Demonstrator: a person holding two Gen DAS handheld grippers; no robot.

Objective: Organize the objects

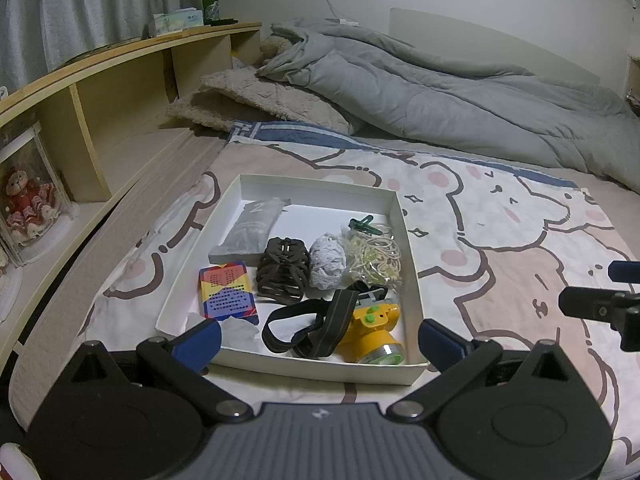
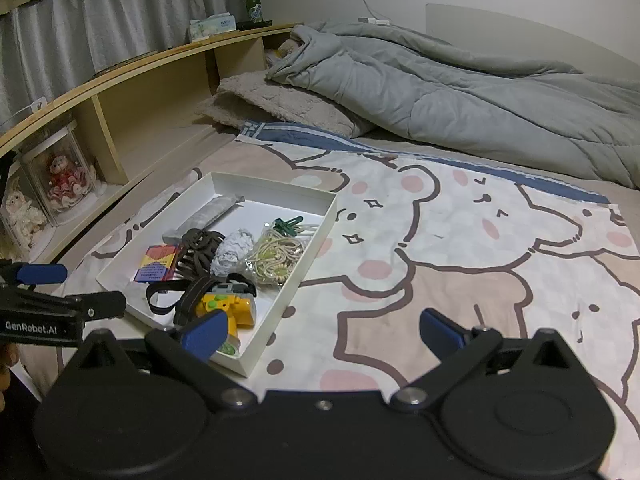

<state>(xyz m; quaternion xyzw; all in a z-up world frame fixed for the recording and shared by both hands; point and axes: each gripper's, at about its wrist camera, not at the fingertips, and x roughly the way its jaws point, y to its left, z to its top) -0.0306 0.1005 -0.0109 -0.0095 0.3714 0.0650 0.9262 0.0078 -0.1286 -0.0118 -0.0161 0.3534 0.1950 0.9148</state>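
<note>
I hold both tools low over the bed. My left gripper is spread wide with nothing between its blue fingers; it sits at the near edge of the white box, which rests on the bear-print sheet. My right gripper is also wide open and empty, hovering over the sheet to the right of the box, its left finger in front of the box's near corner.

Everything to sort lies inside the box. At the back left is a grey packet, with the green clip toward the back right. In the middle row sit a brown hair claw, a crumpled grey-white wad just beside it, and a clear bag of pale rubber bands touching the right wall. A colourful card box lies at the left, near the claw. At the front is a yellow headlamp with its black strap looped out to the left, and a bit of white tissue in the front left corner.

Beyond the box are a beige pillow and a rumpled grey quilt. Along the left runs a wooden shelf with a green bottle and a tissue pack on top, and a doll in a clear case in a lower compartment.
</note>
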